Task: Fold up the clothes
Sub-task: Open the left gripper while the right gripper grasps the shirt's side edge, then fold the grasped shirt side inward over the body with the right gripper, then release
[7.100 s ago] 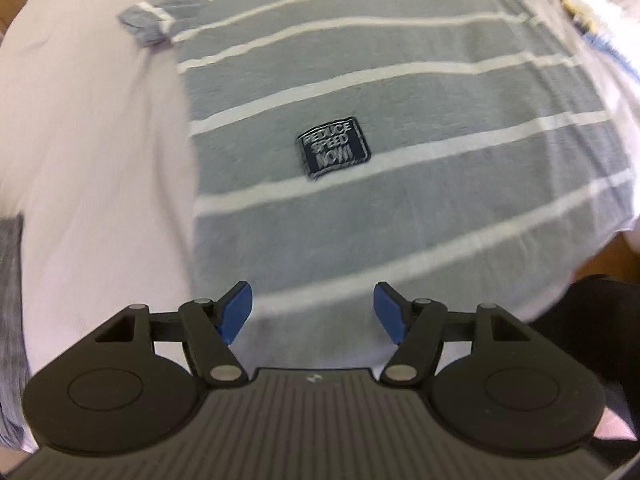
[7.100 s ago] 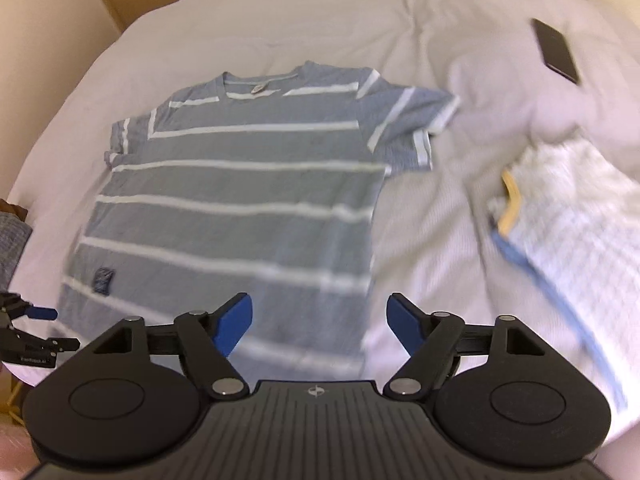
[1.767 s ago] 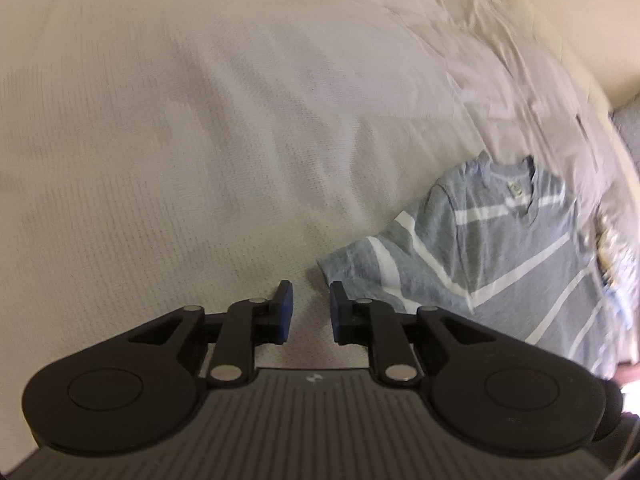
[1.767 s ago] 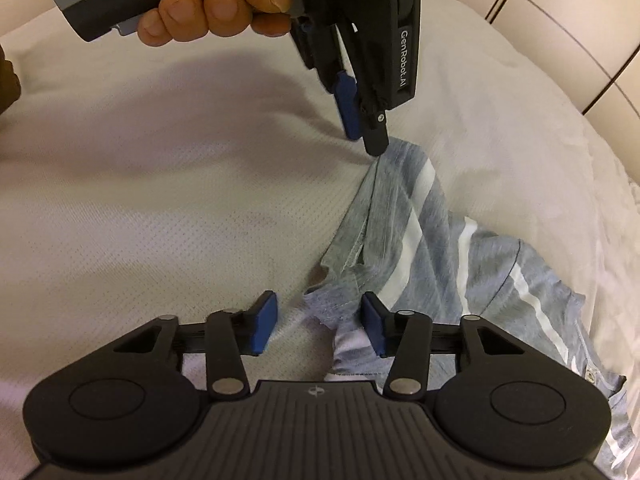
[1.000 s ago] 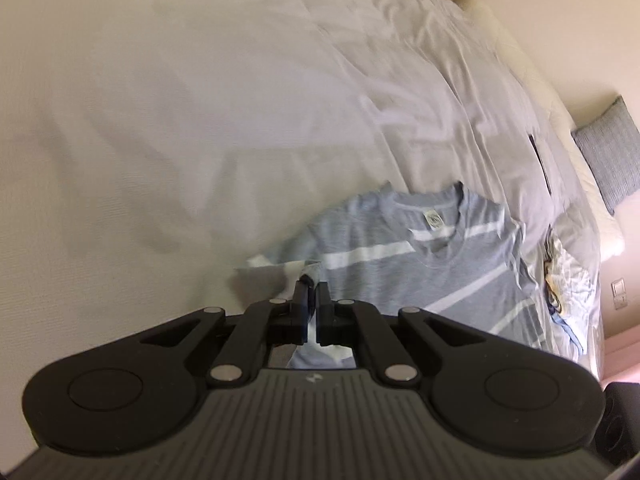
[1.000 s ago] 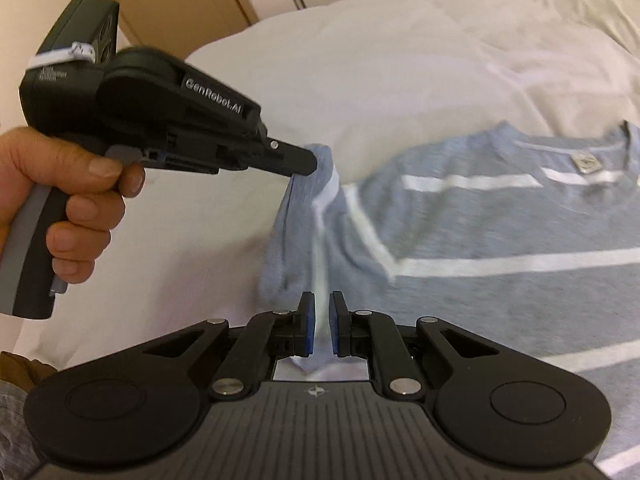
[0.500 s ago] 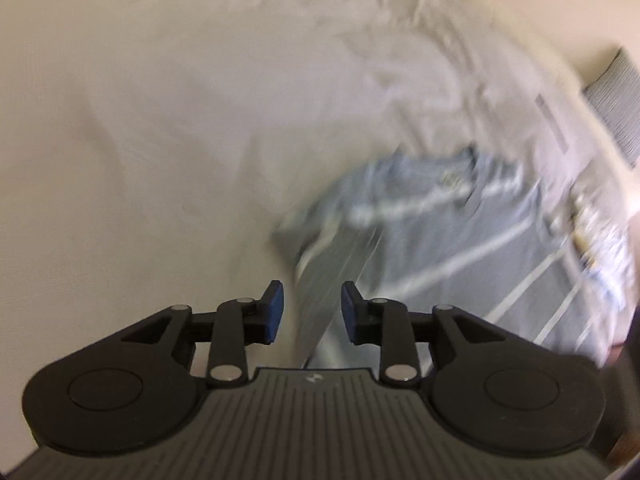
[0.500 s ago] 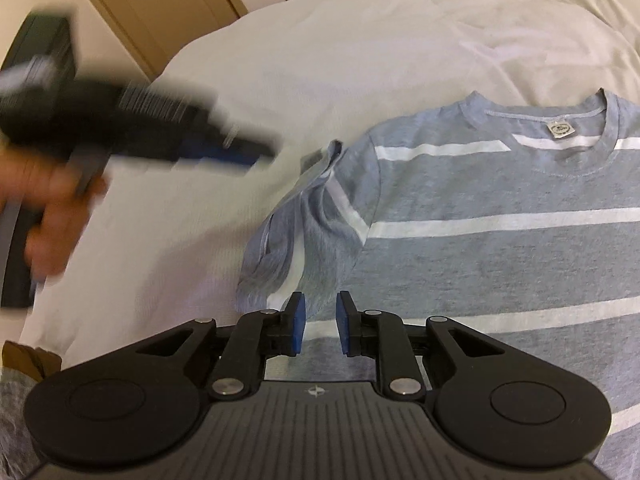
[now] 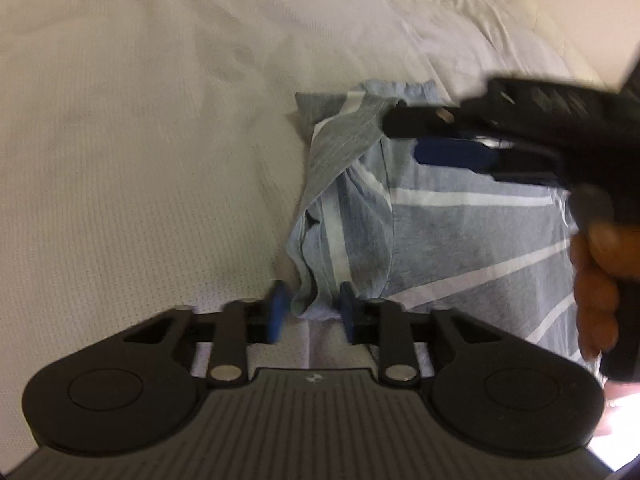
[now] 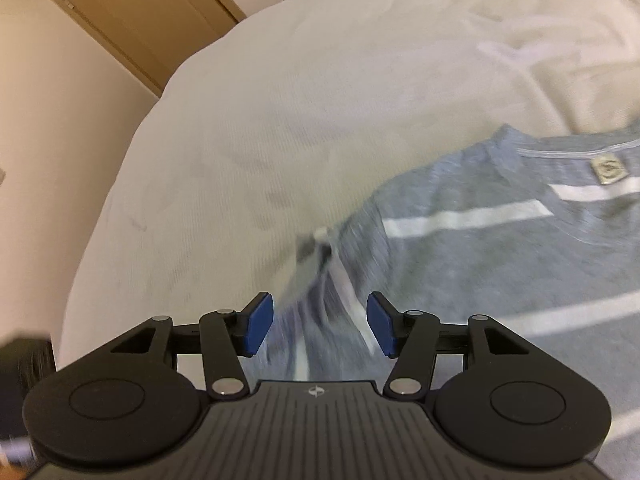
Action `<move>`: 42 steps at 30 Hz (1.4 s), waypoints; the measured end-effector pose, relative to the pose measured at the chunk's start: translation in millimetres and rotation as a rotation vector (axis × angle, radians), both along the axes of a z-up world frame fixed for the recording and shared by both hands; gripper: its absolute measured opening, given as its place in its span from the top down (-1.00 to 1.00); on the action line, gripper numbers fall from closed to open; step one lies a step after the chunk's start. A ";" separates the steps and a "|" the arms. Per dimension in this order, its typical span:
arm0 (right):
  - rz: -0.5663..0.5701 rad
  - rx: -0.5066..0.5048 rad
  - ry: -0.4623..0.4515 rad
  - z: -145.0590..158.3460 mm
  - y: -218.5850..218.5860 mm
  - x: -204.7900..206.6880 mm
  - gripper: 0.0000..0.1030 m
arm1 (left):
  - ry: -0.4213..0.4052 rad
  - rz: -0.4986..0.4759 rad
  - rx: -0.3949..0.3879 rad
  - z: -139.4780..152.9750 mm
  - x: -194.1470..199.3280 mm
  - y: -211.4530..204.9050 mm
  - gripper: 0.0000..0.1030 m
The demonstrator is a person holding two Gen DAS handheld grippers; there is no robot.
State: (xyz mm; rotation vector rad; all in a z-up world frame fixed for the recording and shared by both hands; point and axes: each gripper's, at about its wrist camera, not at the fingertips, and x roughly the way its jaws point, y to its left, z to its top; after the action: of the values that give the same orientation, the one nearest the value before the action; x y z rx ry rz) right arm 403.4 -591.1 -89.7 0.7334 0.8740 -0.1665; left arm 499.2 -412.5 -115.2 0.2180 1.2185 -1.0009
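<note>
A grey striped T-shirt [image 9: 460, 236] is lying on the white bedspread [image 9: 140, 160], its body spread flat toward the right and its collar, with the label, toward the far right in the right wrist view. One sleeve [image 9: 340, 200] is lying turned in over the shoulder, bunched and rumpled along the shirt's left edge.

The left gripper [image 9: 310, 316] is hovering with its jaws partly open, straddling the near end of that sleeve without pinching it. The right gripper [image 10: 316, 330] is standing wider open and holding nothing; in the left wrist view it is reaching across the far end of the sleeve, though blur there is making contact hard to judge.

The shirt is looking light, soft and limp, likely to sag and crease wherever it is unsupported. The seamed edges at the shoulder and hem should be giving the firmest hold, taken at two well-separated points so the fold stays straight.
</note>
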 end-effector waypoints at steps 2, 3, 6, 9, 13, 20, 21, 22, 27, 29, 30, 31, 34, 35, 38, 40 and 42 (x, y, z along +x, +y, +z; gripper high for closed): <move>0.001 0.017 -0.001 -1.8 -4.5 12.9 -0.06 | -0.028 -0.022 -0.004 4.1 -8.4 -5.8 0.85; 0.004 0.020 -0.001 -2.3 -6.3 19.0 -0.06 | -0.042 -0.033 -0.007 6.2 -12.5 -8.8 0.87; 0.029 0.022 0.021 -5.9 -11.1 34.5 0.34 | -0.085 -0.067 -0.013 12.3 -25.1 -17.5 0.92; 0.060 0.004 0.044 -6.3 -17.9 43.4 0.85 | -0.127 -0.100 -0.020 18.5 -37.6 -26.2 0.93; 0.067 -0.044 0.046 -4.2 -30.3 43.1 0.88 | -0.165 -0.153 -0.024 21.6 -54.0 -41.7 0.93; 0.063 -0.072 0.104 -22.5 -44.9 42.1 0.54 | -0.175 -0.256 0.025 12.1 -73.8 -59.4 0.90; 0.049 -0.071 0.098 -21.6 -46.9 38.7 0.53 | -0.162 -0.251 0.018 13.8 -72.8 -55.3 0.90; 0.035 -0.072 0.088 -19.6 -48.3 35.0 0.53 | -0.149 -0.241 0.009 16.2 -70.6 -50.8 0.88; -0.007 -0.050 0.069 -11.2 -39.0 3.3 0.52 | -0.120 -0.140 -0.033 29.0 -40.4 -31.6 0.72; 0.005 -0.025 0.078 -12.5 -27.8 -4.7 0.52 | -0.119 -0.088 -0.038 31.0 -20.7 -28.0 0.69; 0.014 -0.014 0.084 -13.6 -21.3 -7.9 0.52 | -0.112 -0.070 -0.037 29.1 -8.0 -30.7 0.66; 0.026 -0.008 0.091 -15.5 -12.2 -13.6 0.50 | -0.106 -0.061 -0.038 26.7 3.9 -34.9 0.59; 0.059 0.006 0.108 -21.2 11.8 -27.1 0.41 | -0.039 -0.041 -0.045 13.1 38.5 -53.4 0.43; 0.053 0.022 0.114 -23.6 17.6 -32.0 0.34 | -0.016 -0.029 -0.049 7.1 49.0 -60.5 0.42; 0.029 0.072 0.130 -30.3 34.0 -46.8 0.32 | 0.091 0.017 -0.061 -11.4 77.7 -80.5 0.38; -0.011 0.120 0.129 -31.8 39.8 -58.5 0.26 | 0.169 0.053 -0.062 -20.4 94.1 -88.4 0.39; -0.038 0.164 0.123 -34.2 44.7 -66.4 0.19 | 0.204 0.061 -0.061 -24.6 103.7 -92.3 0.55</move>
State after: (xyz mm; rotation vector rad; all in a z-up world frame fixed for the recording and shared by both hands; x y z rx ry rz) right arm 337.0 -546.5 -123.9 0.9004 0.9999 -0.1767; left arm 603.0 -504.8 -139.8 0.0306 1.3696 -1.0233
